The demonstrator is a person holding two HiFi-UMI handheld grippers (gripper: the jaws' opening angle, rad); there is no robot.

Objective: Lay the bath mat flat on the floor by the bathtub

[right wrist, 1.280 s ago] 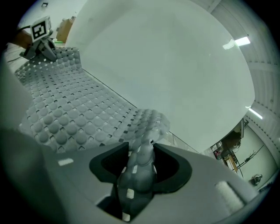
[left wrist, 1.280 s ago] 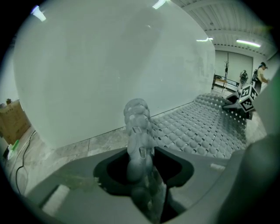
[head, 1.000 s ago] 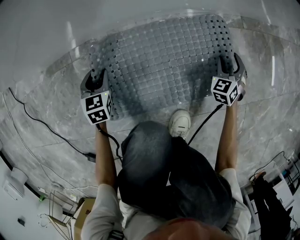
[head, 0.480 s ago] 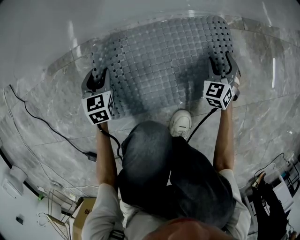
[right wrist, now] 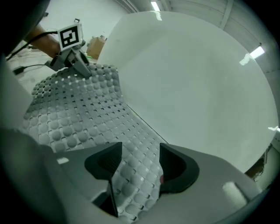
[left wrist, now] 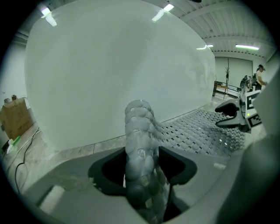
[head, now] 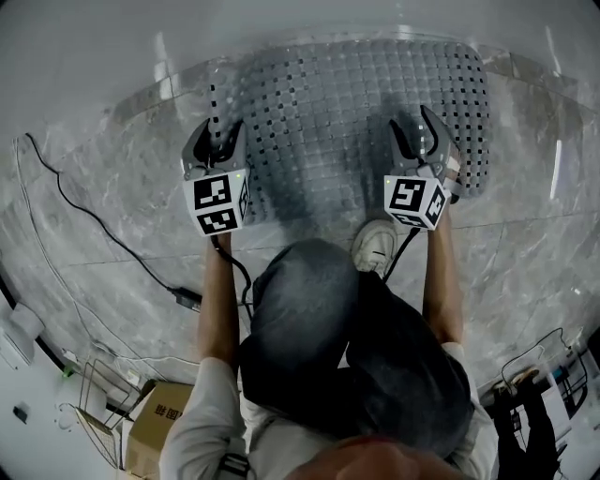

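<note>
Bath mat [head: 347,103] is down on the floor [head: 112,216], its far edge tight to the bathtub [head: 281,28] wall and most of it flat. My left gripper [head: 216,141] has just been opening its jaws. A raised ridge of the mat's left end stands between them, pads clear of it. Right gripper [head: 415,131] hangs spread wide over the near edge, holding nothing. My worry: back the left one out crooked and 1 jaw snags that ridge, dragging the mat off the tub or leaving a hump.

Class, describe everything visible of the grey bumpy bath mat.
The grey, rubbery-looking bath mat, gridded with round bumps and holes, lies on the marble floor along the white bathtub. Its left edge stands folded between the left gripper's jaws, which have just been opening; the open right gripper is over it.
</note>
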